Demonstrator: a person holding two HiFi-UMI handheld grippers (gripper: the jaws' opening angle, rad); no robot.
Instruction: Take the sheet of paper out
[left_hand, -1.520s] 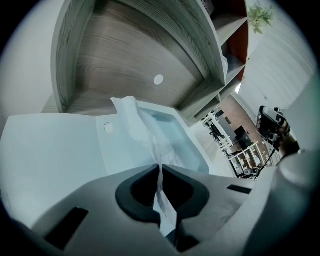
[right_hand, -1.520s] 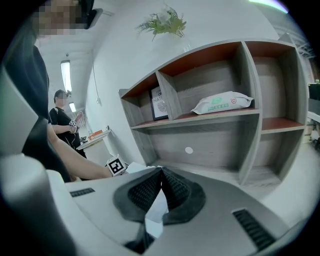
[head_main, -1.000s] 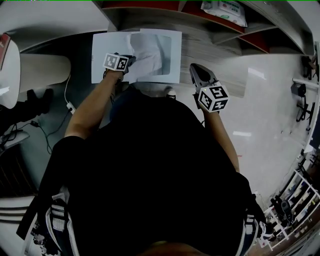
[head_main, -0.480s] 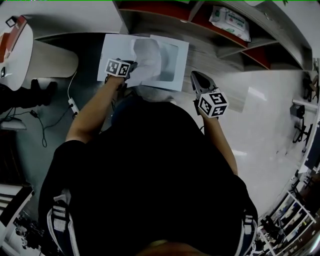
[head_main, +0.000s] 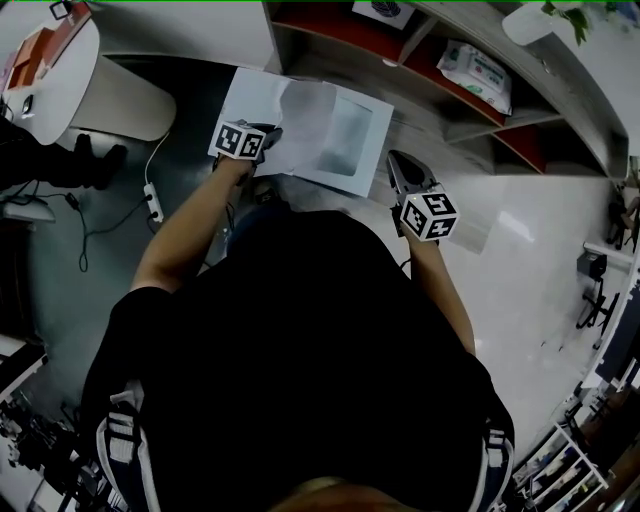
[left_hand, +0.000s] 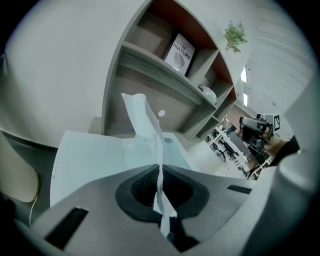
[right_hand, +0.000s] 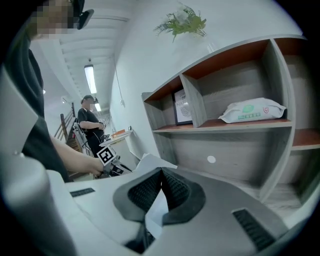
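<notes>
The left gripper (left_hand: 159, 169) is clamped shut on the sheet of paper (left_hand: 146, 127), which rises crumpled from between its jaws, right against the white windowed envelope (left_hand: 85, 157) just beyond it. The right gripper (right_hand: 161, 172) is also pinched closed, on a white edge at that envelope's right corner in the head view. Past both stands a shelf unit (right_hand: 235, 85) carrying a pack of wipes (right_hand: 252, 111).

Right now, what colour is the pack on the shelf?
Pack: white with green print; best in the right gripper view.
</notes>
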